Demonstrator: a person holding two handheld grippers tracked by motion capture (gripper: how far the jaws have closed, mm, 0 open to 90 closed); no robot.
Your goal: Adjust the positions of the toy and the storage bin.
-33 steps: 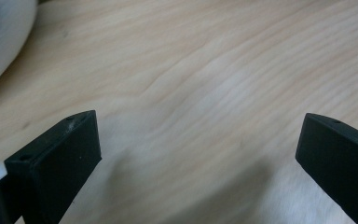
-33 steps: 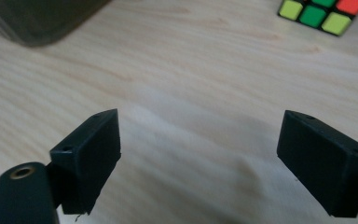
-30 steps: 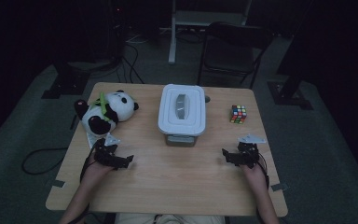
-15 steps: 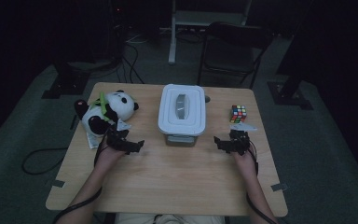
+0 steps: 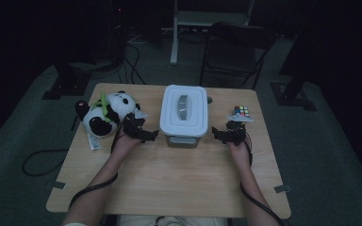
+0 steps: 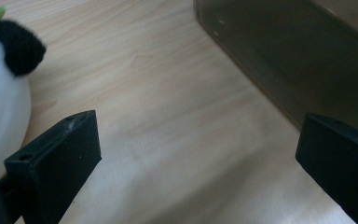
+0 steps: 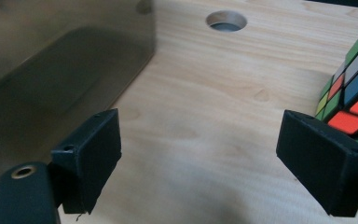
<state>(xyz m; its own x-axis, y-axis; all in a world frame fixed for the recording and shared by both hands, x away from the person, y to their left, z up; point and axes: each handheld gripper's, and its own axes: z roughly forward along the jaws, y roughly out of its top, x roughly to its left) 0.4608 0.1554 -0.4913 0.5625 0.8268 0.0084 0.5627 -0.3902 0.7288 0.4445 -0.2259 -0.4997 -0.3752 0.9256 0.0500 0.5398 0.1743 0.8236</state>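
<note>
The lidded plastic box (image 5: 185,115) stands in the middle of the desk (image 5: 169,183), toward its far edge, with a white lid and a grey handle (image 5: 183,103) set into the top. Its walls are smoky and see-through; in the left gripper view one wall (image 6: 289,60) fills the upper right corner, and in the right gripper view another (image 7: 51,70) fills the upper left. It looks stiff and smooth, so its flat sides would likely be slippery against hard pads. Whether anything is inside cannot be told, so its weight is a guess; empty, it should be light. The surest holds appear to be the lid's overhanging rim on either side, or the grey handle for lifting the lid alone.

The left claw (image 5: 141,132) sits just beside the box's left wall, its jaws spread wide with nothing between them but bare wood. The right claw (image 5: 226,133) sits just beside the right wall, also wide open and empty.

Farther out, a plush panda (image 5: 106,115) lies at the left claw's other side, very close to it. A colour cube (image 5: 241,111) rests near the right claw, and a round hole (image 7: 226,21) in the desk lies beyond.
</note>
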